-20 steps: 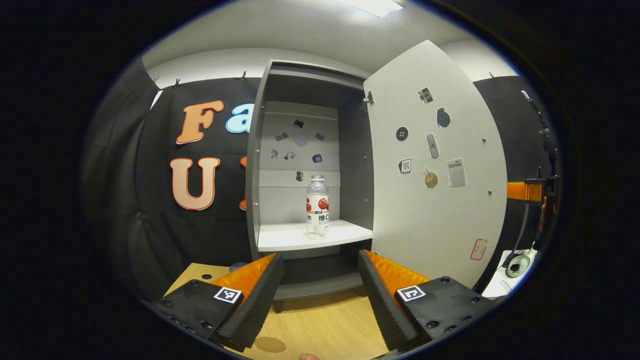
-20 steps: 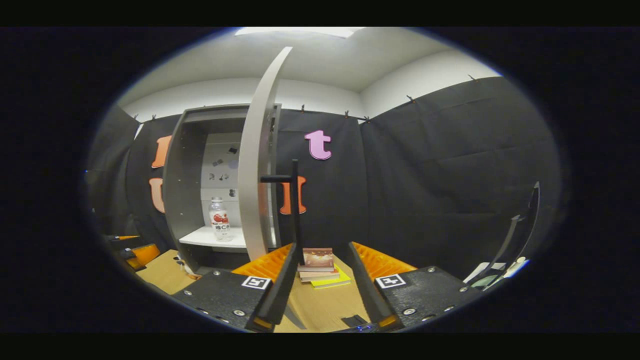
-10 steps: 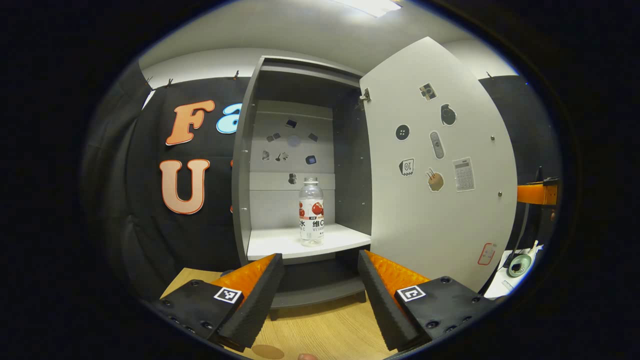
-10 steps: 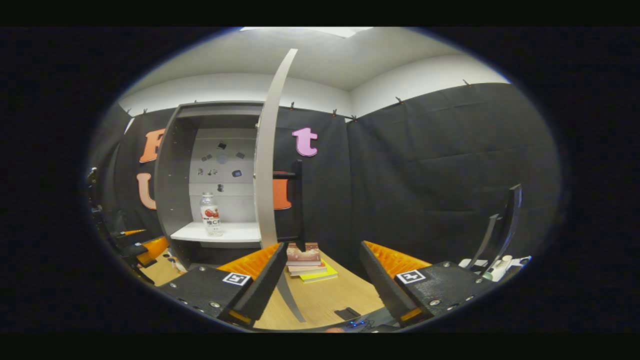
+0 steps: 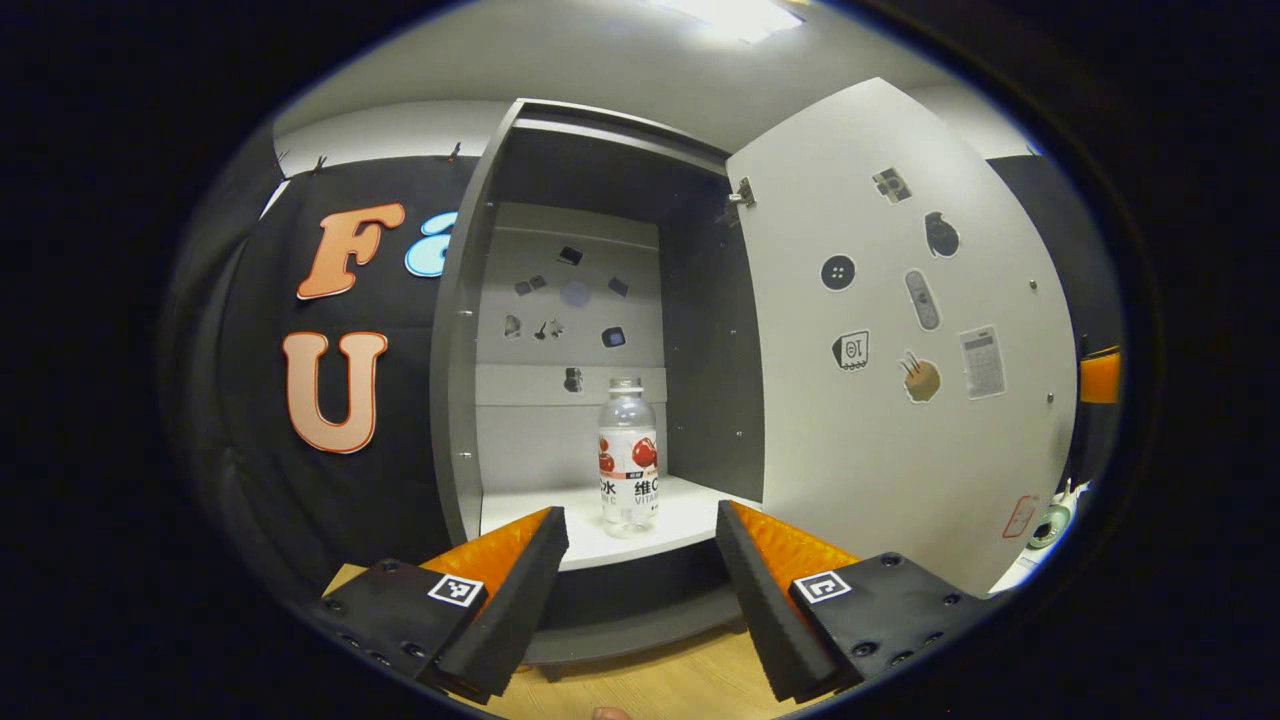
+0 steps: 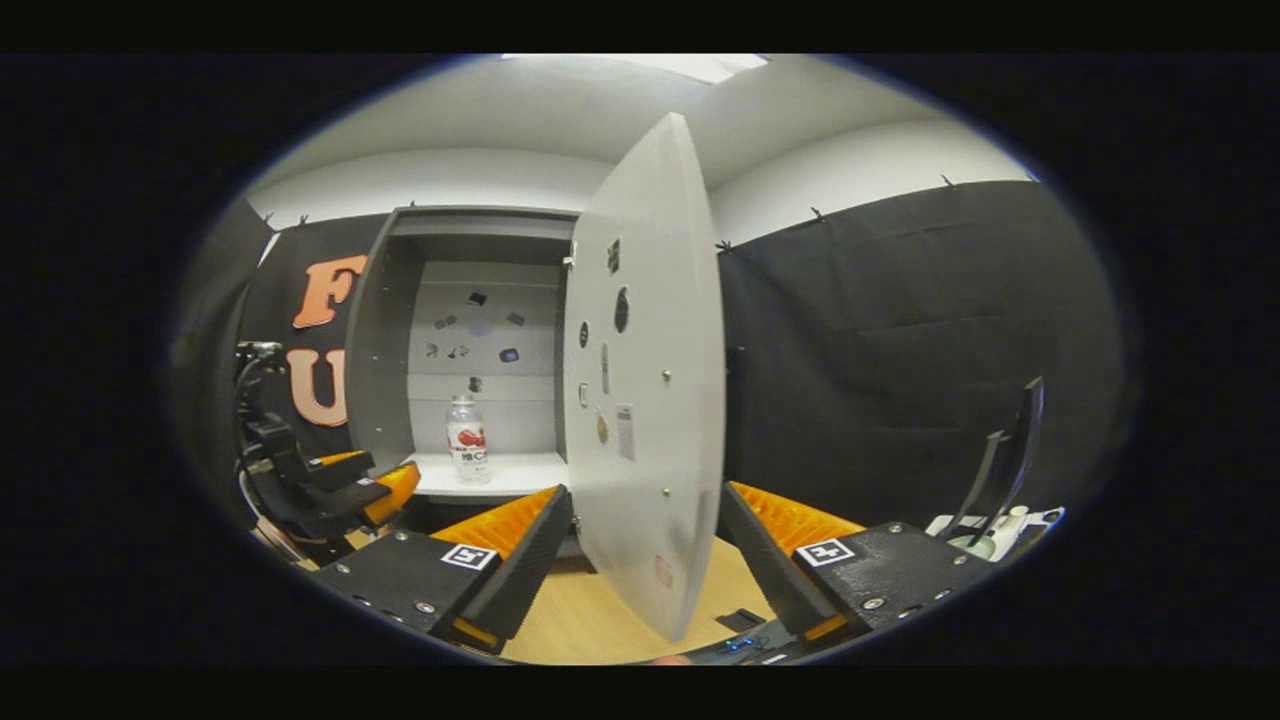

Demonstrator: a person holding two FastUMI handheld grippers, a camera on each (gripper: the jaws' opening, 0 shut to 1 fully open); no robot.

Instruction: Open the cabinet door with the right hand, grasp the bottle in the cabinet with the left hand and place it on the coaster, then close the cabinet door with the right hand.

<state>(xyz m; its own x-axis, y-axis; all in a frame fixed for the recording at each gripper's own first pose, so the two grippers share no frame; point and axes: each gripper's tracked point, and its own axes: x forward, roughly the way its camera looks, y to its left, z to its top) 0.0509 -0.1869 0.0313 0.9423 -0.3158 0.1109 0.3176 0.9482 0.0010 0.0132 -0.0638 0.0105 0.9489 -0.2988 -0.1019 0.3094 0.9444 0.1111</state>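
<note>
Bottle (image 5: 628, 455) upright on white cabinet shelf (image 5: 540, 515).

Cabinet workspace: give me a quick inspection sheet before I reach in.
Surface: wooden tabletop, bare where visible.
Job's things: cabinet door swung open; bottle upright on the white shelf; coaster nothing seen.
Clutter: small dark item on the tabletop by the door.
Grippers: left gripper open, aimed at the bottle, not touching; right gripper open, door's edge between its fingers, untouched.
Cables: cable behind the left gripper.
Surroundings: black cloth wall, white ceiling.
</note>
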